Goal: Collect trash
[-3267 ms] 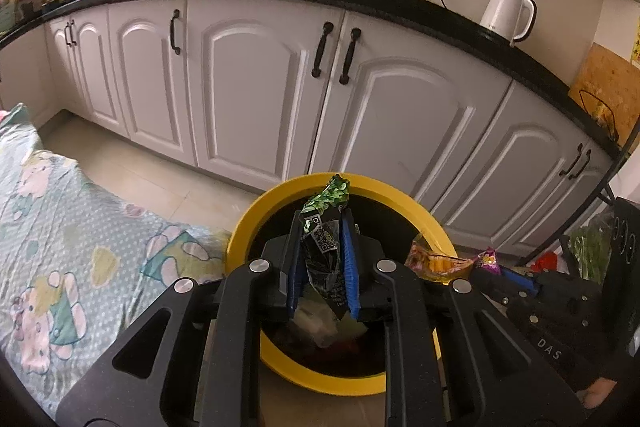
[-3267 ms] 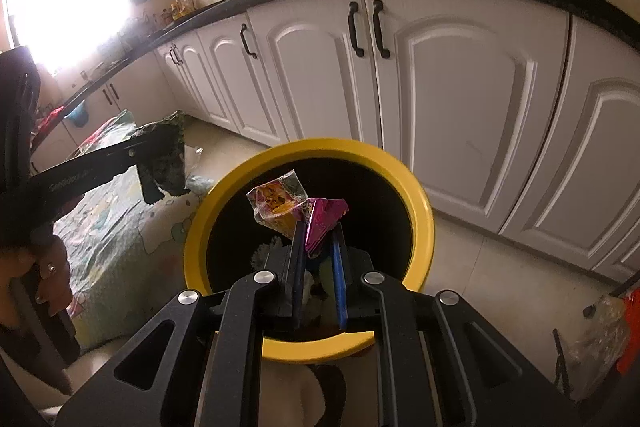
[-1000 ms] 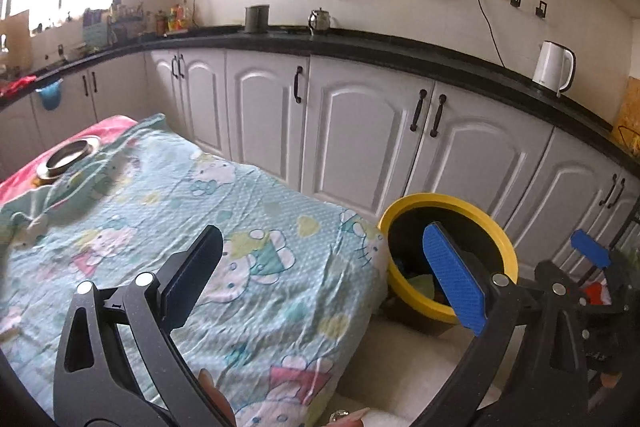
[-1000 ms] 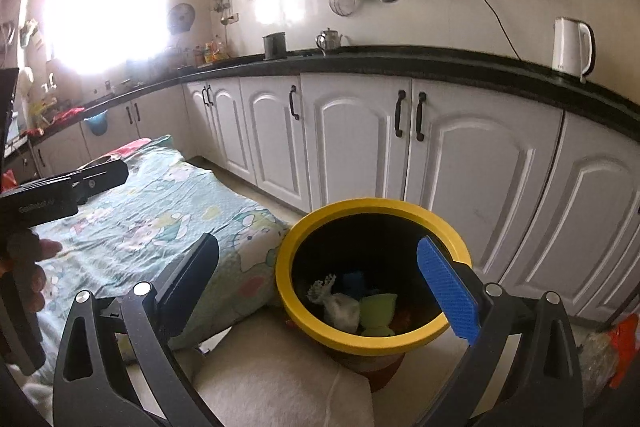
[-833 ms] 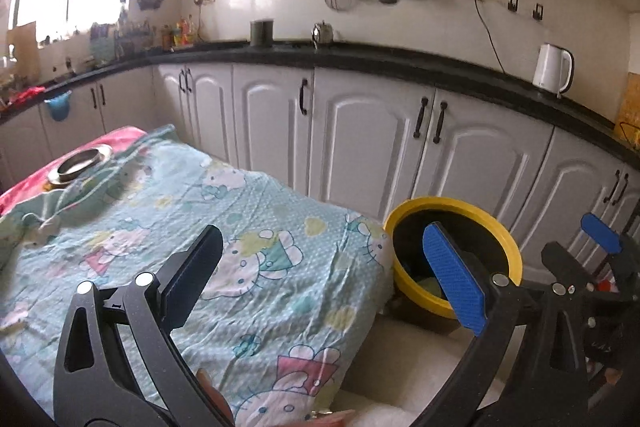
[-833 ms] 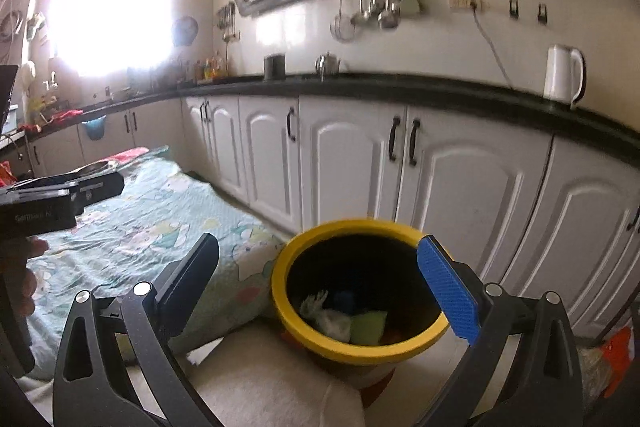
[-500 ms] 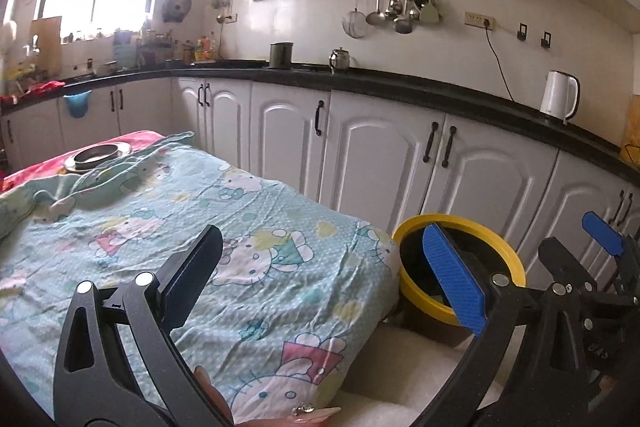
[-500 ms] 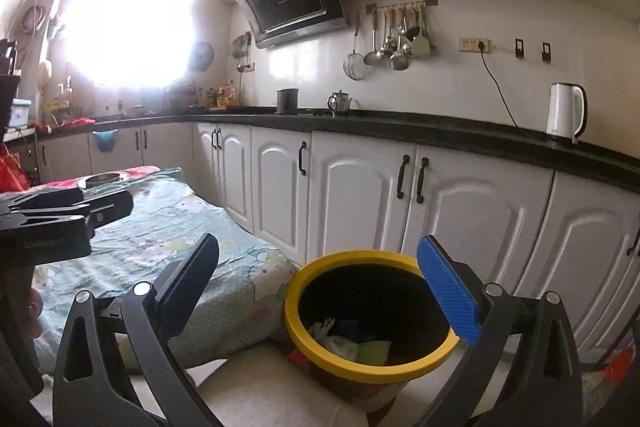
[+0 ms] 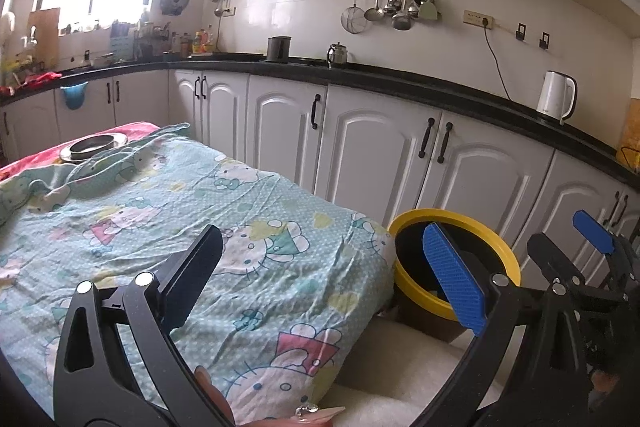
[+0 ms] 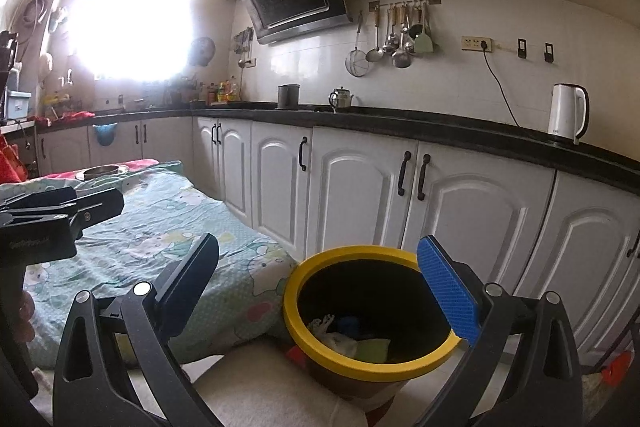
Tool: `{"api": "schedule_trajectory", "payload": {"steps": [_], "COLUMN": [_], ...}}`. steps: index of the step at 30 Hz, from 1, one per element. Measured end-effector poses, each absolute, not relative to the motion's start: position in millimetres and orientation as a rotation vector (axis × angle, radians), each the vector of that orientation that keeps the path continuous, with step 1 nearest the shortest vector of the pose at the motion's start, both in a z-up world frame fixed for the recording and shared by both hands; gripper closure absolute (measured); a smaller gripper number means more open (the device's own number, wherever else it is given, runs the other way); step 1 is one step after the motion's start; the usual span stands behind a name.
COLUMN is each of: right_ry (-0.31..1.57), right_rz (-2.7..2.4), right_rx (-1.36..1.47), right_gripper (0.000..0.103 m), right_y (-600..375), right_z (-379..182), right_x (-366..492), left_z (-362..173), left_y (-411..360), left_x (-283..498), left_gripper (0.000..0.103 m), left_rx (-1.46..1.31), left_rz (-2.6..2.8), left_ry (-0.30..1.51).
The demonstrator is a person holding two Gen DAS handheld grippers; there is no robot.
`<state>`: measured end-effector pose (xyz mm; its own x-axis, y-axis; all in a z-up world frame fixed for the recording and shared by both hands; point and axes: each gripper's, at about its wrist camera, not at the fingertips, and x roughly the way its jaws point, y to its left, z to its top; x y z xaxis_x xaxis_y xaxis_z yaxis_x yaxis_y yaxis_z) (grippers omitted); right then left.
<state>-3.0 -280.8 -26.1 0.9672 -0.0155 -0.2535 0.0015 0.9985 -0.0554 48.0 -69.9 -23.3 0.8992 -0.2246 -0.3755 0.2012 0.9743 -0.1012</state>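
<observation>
A yellow-rimmed black trash bin (image 9: 496, 251) (image 10: 316, 335) stands on the floor beside the table's corner, in front of white cabinets. Crumpled wrappers (image 10: 348, 341) lie at its bottom. My left gripper (image 9: 324, 275) hangs open and empty above the table's near end, the bin behind its right finger. My right gripper (image 10: 320, 287) is open and empty too, raised above and in front of the bin. In the left wrist view the right gripper (image 9: 576, 239) shows at the far right. In the right wrist view the left gripper (image 10: 60, 211) shows at the left edge.
A table with a teal cartoon-print cloth (image 9: 180, 227) fills the left. A metal dish (image 9: 94, 147) sits at its far end. White cabinets (image 10: 360, 195) under a black counter run behind, holding a kettle (image 10: 568, 113). A cream cushion (image 10: 260, 395) lies below the grippers.
Both grippers let go of their wrappers over the bin, opened wide, and have pulled back and up; the bin now looks smaller and farther away.
</observation>
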Motion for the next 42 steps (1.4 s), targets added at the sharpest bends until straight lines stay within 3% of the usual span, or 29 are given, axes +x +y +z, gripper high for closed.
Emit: {"api": "schedule_trajectory", "payload": {"steps": [42], "right_ry": [0.257], "right_rz": [-0.019], "right_rx": [-0.050], "right_gripper": [0.006], "right_y": [-281.7], "right_z": [-25.2], "right_x": [-3.1], "left_z": [-23.5], "left_y": [-70.0], "left_x": [45.5], "left_gripper": [0.011], "left_rx": [-0.054], "left_rz": [-0.218], "left_ry": [0.390]}}
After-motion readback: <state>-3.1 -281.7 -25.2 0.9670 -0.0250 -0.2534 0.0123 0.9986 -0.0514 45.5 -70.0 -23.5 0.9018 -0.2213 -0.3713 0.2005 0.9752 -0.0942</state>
